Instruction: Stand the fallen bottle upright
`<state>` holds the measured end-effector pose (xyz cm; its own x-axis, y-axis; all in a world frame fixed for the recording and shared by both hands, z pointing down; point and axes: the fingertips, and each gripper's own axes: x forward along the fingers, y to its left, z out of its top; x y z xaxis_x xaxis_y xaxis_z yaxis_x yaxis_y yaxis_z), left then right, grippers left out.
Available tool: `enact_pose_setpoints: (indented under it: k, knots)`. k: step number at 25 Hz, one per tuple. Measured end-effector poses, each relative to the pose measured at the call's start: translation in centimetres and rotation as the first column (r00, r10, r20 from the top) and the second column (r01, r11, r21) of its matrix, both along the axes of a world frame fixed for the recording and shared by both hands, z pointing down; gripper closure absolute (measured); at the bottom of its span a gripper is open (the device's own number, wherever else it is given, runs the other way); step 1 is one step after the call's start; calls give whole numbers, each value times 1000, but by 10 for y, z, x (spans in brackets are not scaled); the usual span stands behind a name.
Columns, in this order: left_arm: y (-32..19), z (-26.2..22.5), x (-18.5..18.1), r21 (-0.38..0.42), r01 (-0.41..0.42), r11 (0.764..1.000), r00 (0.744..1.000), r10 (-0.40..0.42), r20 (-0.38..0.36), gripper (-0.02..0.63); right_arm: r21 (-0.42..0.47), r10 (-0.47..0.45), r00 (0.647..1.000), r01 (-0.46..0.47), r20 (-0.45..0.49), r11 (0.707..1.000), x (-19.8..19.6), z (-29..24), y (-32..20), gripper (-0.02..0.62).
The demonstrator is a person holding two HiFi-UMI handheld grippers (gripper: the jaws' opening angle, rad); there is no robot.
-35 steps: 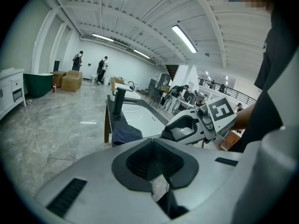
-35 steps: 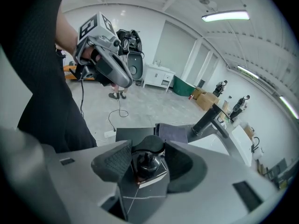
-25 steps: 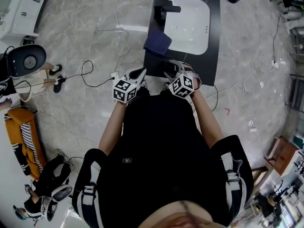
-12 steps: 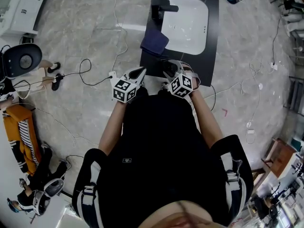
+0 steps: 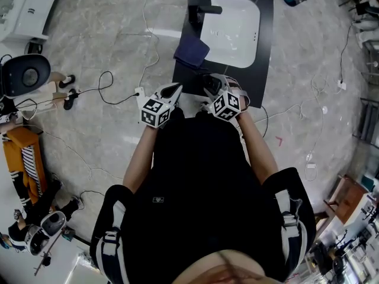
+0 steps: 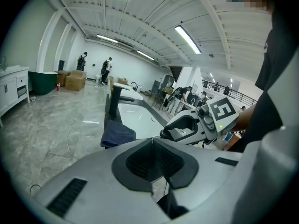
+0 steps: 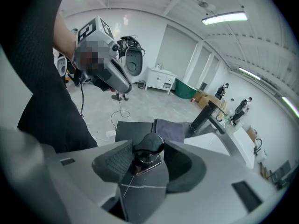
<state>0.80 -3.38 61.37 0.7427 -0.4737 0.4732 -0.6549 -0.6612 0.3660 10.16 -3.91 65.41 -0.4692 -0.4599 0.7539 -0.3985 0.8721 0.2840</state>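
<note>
Now, at the near edge of the black bench (image 5: 266,52), both tools are held side by side in front of the person's dark torso. The right tool (image 7: 149,161) is angled down over the bench with its jaws set wide apart. The bottle (image 7: 148,147), dark with a pump top and a shiny collar, is seen between its pads. The left pad is close against the pump top, while a gap is left on the right, so no clamping is shown. Whether the bottle lies flat or stands cannot be told. The left tool (image 6: 152,141) is closed, its pads brought together with nothing between them, and it is held just left of the right tool. On the bench, a white basin (image 5: 231,31) is set toward the far side. A black faucet (image 5: 201,9) is mounted at its far left, and a dark blue cloth (image 5: 192,52) is laid to the left of the basin, beyond the tools.
</note>
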Motion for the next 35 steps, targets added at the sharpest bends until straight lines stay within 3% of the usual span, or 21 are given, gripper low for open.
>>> enact_pose_setpoints:
  k: [13, 19, 22, 24, 25, 35]
  knots:
    - [11, -2, 5, 4, 15, 1000, 1000, -15, 11, 591, 5, -1, 1000, 1, 24, 1000, 3, -2, 5, 331]
    - [8, -2, 5, 16, 53, 998, 999, -53, 10, 591, -15, 30, 997, -29, 76, 999, 22, -7, 13, 348]
    - [12, -1, 6, 17, 65, 998, 998, -65, 12, 591, -34, 76, 990, -73, 123, 997, 37, -9, 18, 376]
    - [15, -1, 9, 16, 72, 997, 997, -72, 11, 591, -59, 92, 984, -84, 153, 995, 47, -9, 23, 511]
    - [18, -1, 11, 14, 73, 997, 997, -73, 9, 591, -74, 91, 983, -80, 162, 994, 51, -9, 27, 530]
    - [35, 1, 29, 15, 71, 997, 997, -71, 12, 591, -92, 105, 980, -91, 166, 992, 73, 2, 42, 535]
